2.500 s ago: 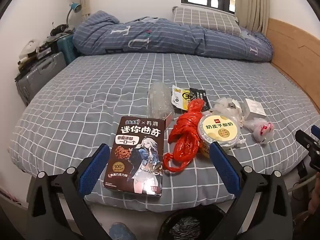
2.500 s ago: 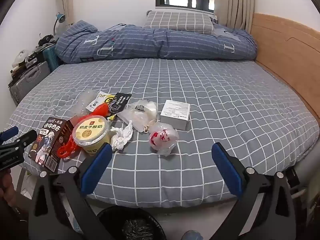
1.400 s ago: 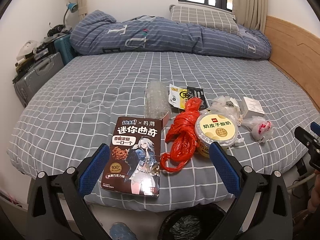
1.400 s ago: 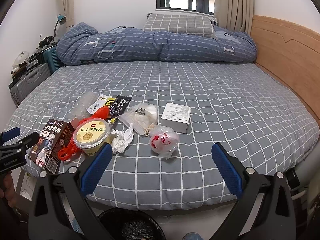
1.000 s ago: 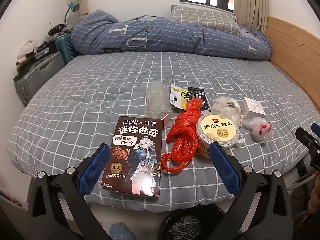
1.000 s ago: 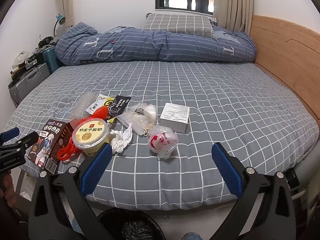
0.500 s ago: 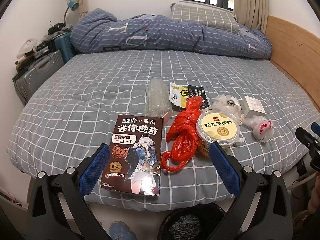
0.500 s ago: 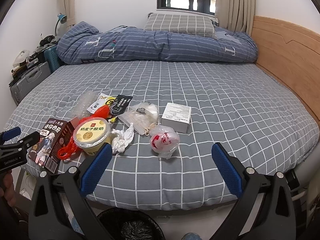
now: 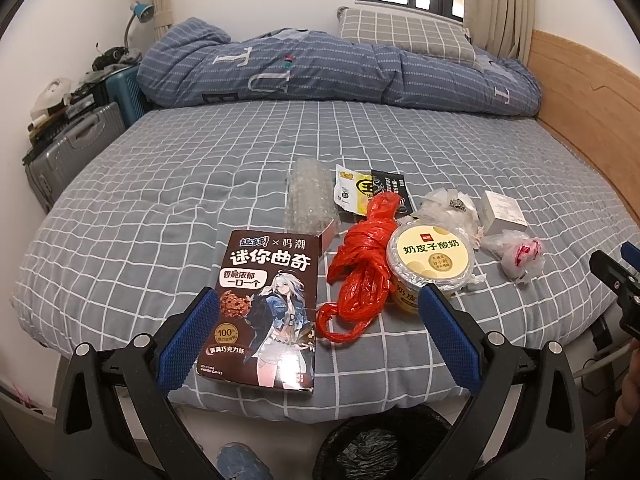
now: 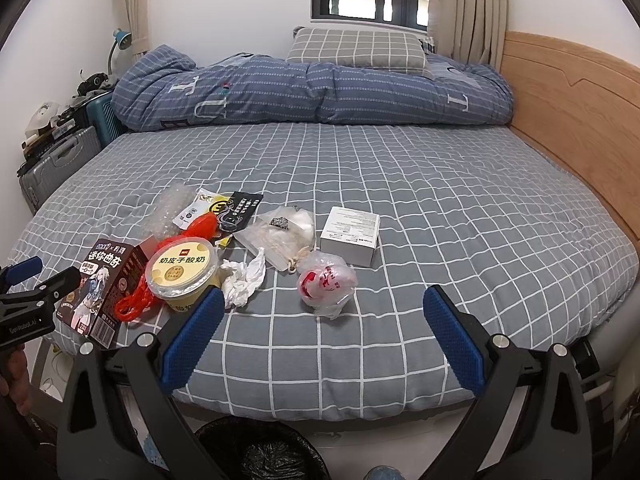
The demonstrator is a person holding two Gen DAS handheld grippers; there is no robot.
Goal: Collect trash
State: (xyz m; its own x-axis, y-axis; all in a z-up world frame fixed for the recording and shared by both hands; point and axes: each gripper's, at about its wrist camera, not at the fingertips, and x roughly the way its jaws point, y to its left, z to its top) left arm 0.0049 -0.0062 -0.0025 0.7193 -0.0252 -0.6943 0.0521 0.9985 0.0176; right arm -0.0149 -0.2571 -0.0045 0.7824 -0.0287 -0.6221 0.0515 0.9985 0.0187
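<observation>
We are at the start of the collecting: nothing is picked yet. Our left gripper (image 9: 320, 332) and right gripper (image 10: 320, 332) both hang with fingers wide apart and empty, before the bed edge. The trash lies on the bed (image 10: 440, 184): cookie box (image 9: 268, 304), red plastic bag (image 9: 360, 276), yogurt cup (image 9: 430, 260), crumpled tissue (image 10: 244, 278). The bin (image 10: 256, 452) stands below, on the floor. Next, we judge, the left gripper must reach forward over the cookie box and close on it.
</observation>
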